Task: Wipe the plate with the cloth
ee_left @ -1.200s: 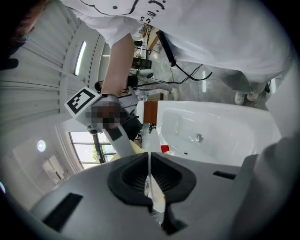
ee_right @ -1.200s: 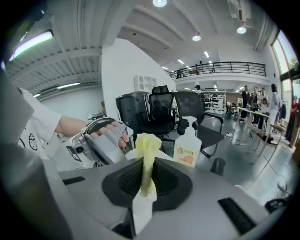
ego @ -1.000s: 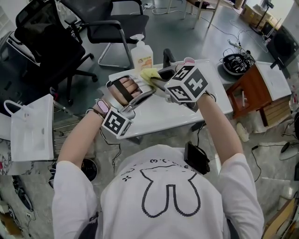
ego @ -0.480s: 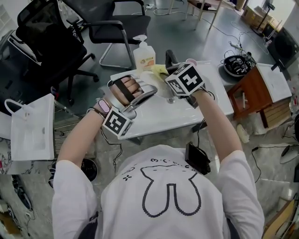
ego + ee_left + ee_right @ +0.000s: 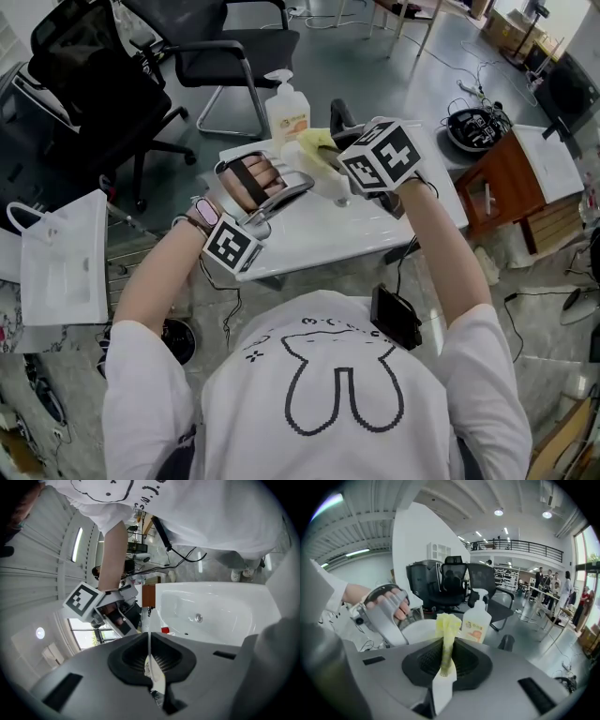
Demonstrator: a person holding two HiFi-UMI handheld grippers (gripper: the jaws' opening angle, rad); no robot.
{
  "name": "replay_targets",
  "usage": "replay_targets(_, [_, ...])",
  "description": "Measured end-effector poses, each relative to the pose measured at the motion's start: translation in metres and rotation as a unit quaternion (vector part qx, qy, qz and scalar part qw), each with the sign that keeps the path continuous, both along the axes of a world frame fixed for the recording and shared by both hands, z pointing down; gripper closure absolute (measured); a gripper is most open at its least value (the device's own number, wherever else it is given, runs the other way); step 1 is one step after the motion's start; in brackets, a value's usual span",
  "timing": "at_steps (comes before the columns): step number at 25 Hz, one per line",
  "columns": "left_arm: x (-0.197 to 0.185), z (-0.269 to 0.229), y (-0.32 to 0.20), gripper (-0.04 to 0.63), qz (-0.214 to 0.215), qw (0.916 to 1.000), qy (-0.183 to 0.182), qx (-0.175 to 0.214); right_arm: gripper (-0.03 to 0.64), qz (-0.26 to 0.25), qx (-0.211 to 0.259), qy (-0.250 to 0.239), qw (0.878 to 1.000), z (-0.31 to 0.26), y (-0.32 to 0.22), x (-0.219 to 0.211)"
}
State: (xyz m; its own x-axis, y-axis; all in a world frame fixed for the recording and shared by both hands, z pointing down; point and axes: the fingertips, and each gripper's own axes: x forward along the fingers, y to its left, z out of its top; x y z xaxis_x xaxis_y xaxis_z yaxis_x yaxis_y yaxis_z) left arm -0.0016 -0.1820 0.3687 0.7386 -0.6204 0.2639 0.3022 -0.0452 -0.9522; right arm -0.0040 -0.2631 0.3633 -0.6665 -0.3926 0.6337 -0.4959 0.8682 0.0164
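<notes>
1. Currently the left gripper (image 5: 150,663) has its jaws pressed together on the rim of the white plate (image 5: 417,631). The plate is held up off the table (image 5: 356,234) by that one edge and shows edge-on in the left gripper view.
2. A pump bottle (image 5: 286,111) stands on the table just behind the plate, near its far edge.
3. The yellow cloth (image 5: 446,624) is a bunched wad standing out past the jaw tips, right at the plate's edge. Whether it presses on the surface I cannot tell.
4. The right gripper (image 5: 446,663) has its jaws closed on the cloth, with a white tail of fabric hanging below them. Wiping looks under way or about to start.
5. Risk: the plate is gripped by a narrow bite of rim only. Wiping pressure away from that bite would lever the plate, so it could pivot or slip out and drop onto the table.
6. Risk: the cloth is held by a thin fold, and drag across the plate could pull it out of the jaws.
7. Risk: a wide stroke toward the far edge could knock the bottle over.
</notes>
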Motion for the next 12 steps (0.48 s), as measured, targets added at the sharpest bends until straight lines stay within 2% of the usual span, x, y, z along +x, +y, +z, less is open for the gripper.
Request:
replay_targets(4, [-0.002,0.005,-0.002,0.575,-0.003,0.9999,-0.009,-0.013,0.566,-0.072,-0.024,-0.061,0.995,-0.029,0.028,-0.032])
replay_targets(7, [-0.001,0.003,-0.002,0.575,0.007,0.9998,-0.015,-0.004,0.566,-0.116,-0.041,-0.048,0.991,-0.025,0.037,-0.045])
replay_targets(12, [-0.003,0.009,-0.002,0.574,0.014,0.9987,-0.048,0.003,0.566,-0.116,-0.056,-0.037,0.991,-0.012,0.024,-0.052])
